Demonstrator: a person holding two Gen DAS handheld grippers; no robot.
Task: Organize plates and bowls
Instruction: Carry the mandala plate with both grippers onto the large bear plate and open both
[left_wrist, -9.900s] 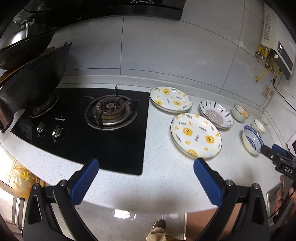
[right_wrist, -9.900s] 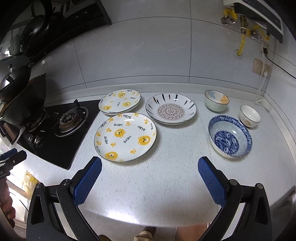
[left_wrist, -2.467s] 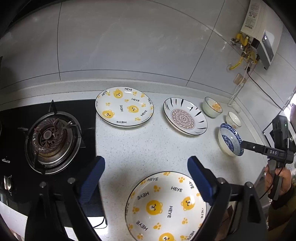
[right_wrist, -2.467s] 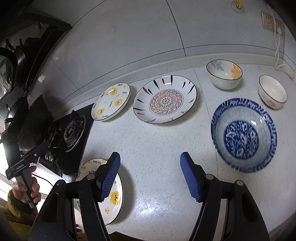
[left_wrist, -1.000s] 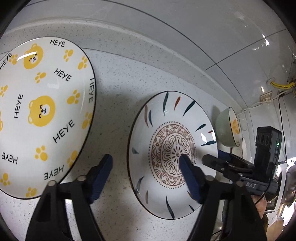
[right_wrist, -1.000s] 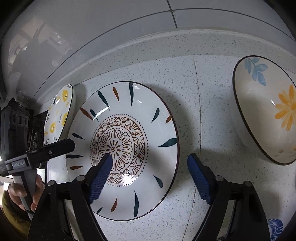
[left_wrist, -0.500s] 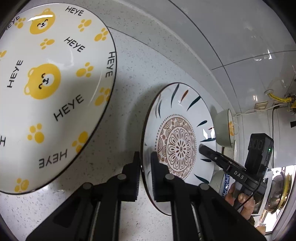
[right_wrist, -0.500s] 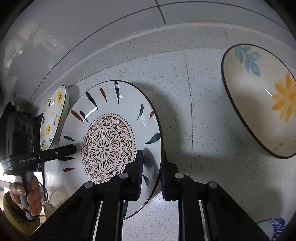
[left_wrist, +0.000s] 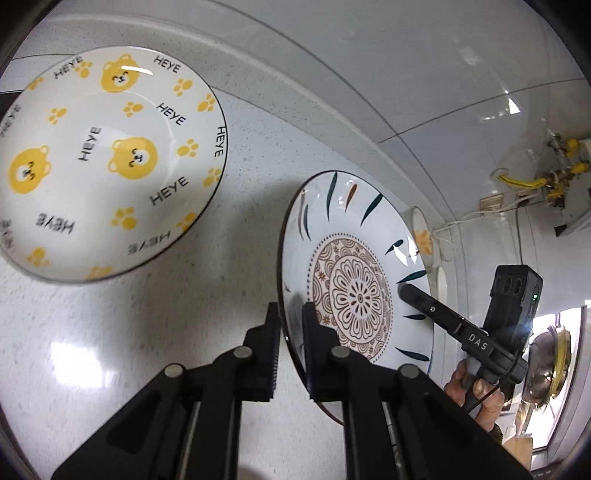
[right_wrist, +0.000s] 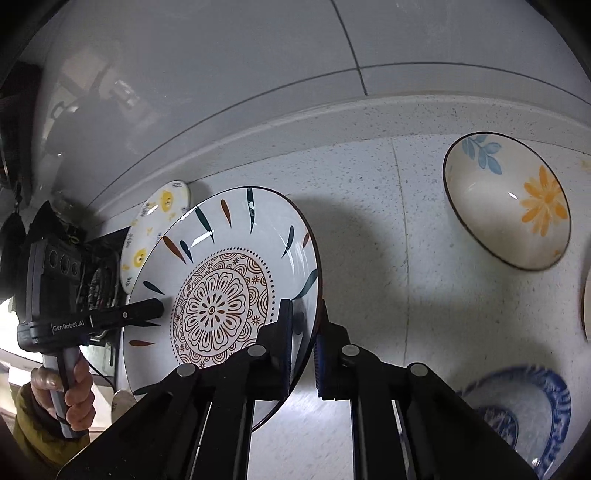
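The white plate with a brown flower mandala (left_wrist: 354, 291) (right_wrist: 221, 291) is held off the speckled counter. My left gripper (left_wrist: 290, 325) is shut on its left rim. My right gripper (right_wrist: 304, 332) is shut on its right rim and shows in the left wrist view (left_wrist: 413, 291). The left gripper shows in the right wrist view (right_wrist: 155, 306). A yellow bear plate (left_wrist: 107, 162) (right_wrist: 155, 225) lies flat to the left. A flower bowl (right_wrist: 509, 199) (left_wrist: 421, 236) sits to the right.
A blue patterned bowl (right_wrist: 517, 410) sits at the near right. A small bowl's edge (right_wrist: 587, 310) shows at the far right. The gas hob (right_wrist: 99, 280) lies at the left. The tiled wall (left_wrist: 369, 74) runs close behind the dishes.
Both grippers have closed on the mandala plate's opposite rims, and the plate has come up off the counter and sits higher than half a second ago.
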